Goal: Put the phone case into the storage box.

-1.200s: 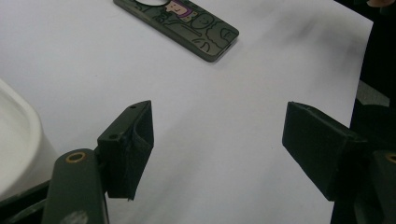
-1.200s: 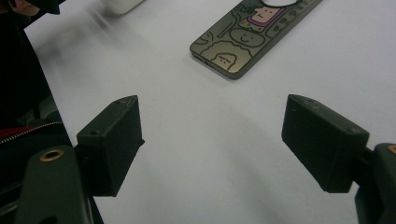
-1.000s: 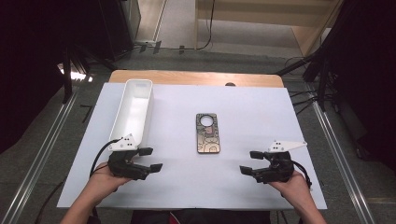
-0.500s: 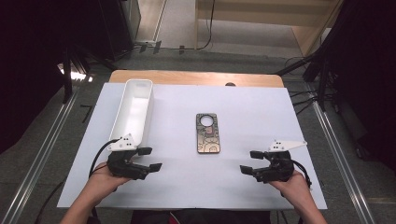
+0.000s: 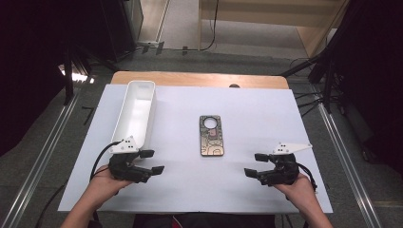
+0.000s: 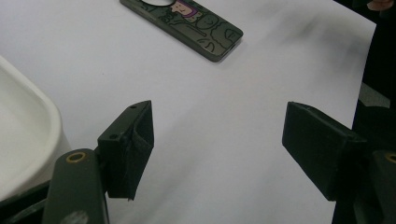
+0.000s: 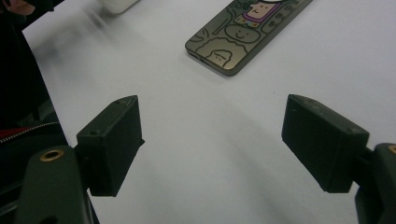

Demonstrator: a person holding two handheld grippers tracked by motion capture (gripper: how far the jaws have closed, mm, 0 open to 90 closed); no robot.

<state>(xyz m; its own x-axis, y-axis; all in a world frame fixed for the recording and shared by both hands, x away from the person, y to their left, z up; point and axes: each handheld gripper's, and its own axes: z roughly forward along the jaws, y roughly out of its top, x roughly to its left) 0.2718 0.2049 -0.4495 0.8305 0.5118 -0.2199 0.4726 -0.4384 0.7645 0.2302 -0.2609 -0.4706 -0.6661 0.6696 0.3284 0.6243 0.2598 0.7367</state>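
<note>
Nothing has moved in the last second. Close to the person, the left gripper (image 5: 153, 161) and the right gripper (image 5: 255, 164) rest low on the white worktop (image 5: 247, 114), jaws released and holding nothing. A little farther, between them, the phone case (image 5: 211, 136) lies flat, untouched. Farther left stands the white tray (image 5: 138, 111). I think the work has not begun; a reach for the case comes next.

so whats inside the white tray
The white tray looks empty: its floor shows bare white along its length. The near end is partly covered by the left gripper, so that corner stays unseen.
</note>
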